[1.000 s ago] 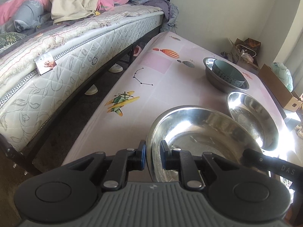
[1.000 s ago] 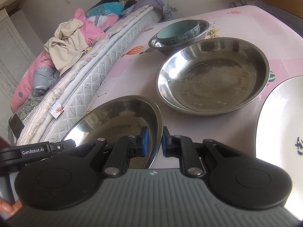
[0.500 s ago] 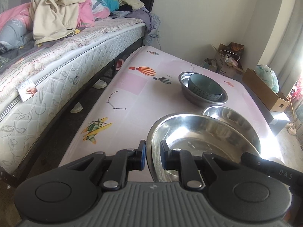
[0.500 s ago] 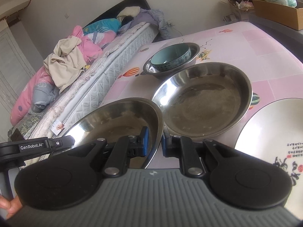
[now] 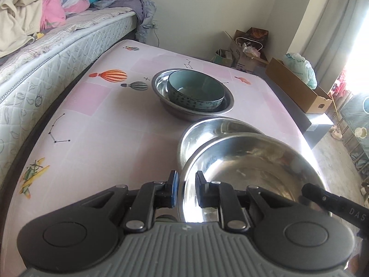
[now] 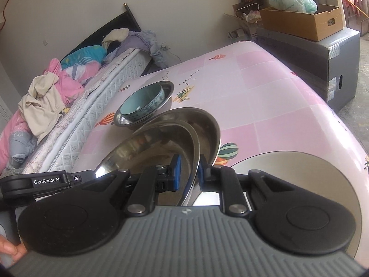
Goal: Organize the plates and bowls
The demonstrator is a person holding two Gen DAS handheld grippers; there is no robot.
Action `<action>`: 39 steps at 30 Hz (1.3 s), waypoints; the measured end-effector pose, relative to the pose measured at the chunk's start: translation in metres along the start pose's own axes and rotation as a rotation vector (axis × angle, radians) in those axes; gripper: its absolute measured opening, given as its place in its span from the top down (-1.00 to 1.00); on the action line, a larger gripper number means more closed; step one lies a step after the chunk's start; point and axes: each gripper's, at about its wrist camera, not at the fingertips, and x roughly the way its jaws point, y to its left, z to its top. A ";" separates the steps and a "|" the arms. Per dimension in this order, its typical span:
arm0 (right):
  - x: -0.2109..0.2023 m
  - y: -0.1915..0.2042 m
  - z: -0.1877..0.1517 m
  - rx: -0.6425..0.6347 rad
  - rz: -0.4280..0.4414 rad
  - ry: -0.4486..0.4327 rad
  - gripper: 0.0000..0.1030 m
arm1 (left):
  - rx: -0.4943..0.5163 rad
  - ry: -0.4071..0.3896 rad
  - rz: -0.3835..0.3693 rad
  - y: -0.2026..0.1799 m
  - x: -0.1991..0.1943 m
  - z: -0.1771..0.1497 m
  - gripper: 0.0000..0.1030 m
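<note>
While we carry it over the pink table, both claws are clamped on one steel basin: left gripper and right gripper on opposite rims. It hangs above a second basin. Teal bowl sits nested behind.

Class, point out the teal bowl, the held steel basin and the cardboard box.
teal bowl [image 5: 196, 88]: left wrist view, inner floor.
held steel basin [image 5: 249, 168]: left wrist view, inside surface.
cardboard box [image 6: 302, 20]: right wrist view, front wall.
</note>
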 end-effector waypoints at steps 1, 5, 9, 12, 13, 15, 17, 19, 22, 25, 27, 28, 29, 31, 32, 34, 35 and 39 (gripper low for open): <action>0.002 -0.005 0.001 0.006 -0.006 -0.001 0.70 | 0.008 -0.002 0.002 -0.004 0.003 0.002 0.67; 0.012 -0.016 0.007 0.015 -0.028 -0.002 0.70 | 0.013 0.008 0.004 -0.010 0.014 0.009 0.66; 0.019 -0.021 0.012 0.029 -0.031 -0.010 0.64 | -0.006 -0.007 0.009 -0.006 0.010 0.009 0.52; 0.024 -0.022 0.016 0.027 -0.044 -0.010 0.49 | -0.023 -0.021 0.015 -0.001 0.004 0.008 0.38; 0.025 -0.021 0.017 0.028 -0.047 -0.010 0.45 | -0.027 -0.027 0.017 0.002 0.001 0.008 0.37; 0.024 -0.021 0.017 0.030 -0.051 -0.017 0.37 | -0.035 -0.032 0.017 0.005 -0.005 0.006 0.31; 0.020 -0.021 0.017 0.031 -0.057 -0.025 0.34 | -0.038 -0.031 0.013 0.008 -0.009 0.003 0.23; 0.014 -0.023 0.015 0.037 -0.060 -0.031 0.31 | -0.030 -0.020 0.006 0.008 -0.013 -0.003 0.16; -0.003 -0.032 0.013 0.039 -0.068 -0.047 0.20 | -0.010 0.008 -0.014 0.009 -0.017 -0.016 0.04; -0.024 -0.049 0.010 0.056 -0.069 -0.048 0.15 | -0.001 0.050 -0.046 0.008 -0.018 -0.034 0.00; -0.039 -0.065 0.007 0.089 -0.070 -0.043 0.13 | 0.003 0.083 -0.077 0.005 -0.017 -0.046 0.00; -0.046 -0.073 0.005 0.101 -0.078 -0.042 0.13 | 0.006 0.097 -0.096 0.003 -0.016 -0.051 0.00; -0.051 -0.079 0.003 0.107 -0.093 -0.041 0.12 | 0.011 0.112 -0.115 0.000 -0.015 -0.057 0.00; -0.061 -0.095 -0.004 0.109 -0.136 -0.041 0.12 | 0.020 0.135 -0.150 -0.008 -0.013 -0.067 0.00; -0.064 -0.102 -0.007 0.115 -0.154 -0.038 0.12 | 0.027 0.145 -0.169 -0.013 -0.011 -0.072 0.00; -0.066 -0.116 -0.014 0.141 -0.171 -0.029 0.12 | 0.041 0.164 -0.207 -0.023 -0.009 -0.079 0.00; -0.066 -0.123 -0.017 0.156 -0.170 -0.026 0.12 | 0.049 0.169 -0.223 -0.028 -0.008 -0.082 0.00; -0.065 -0.139 -0.025 0.195 -0.162 -0.027 0.12 | 0.092 0.169 -0.269 -0.050 -0.004 -0.087 0.00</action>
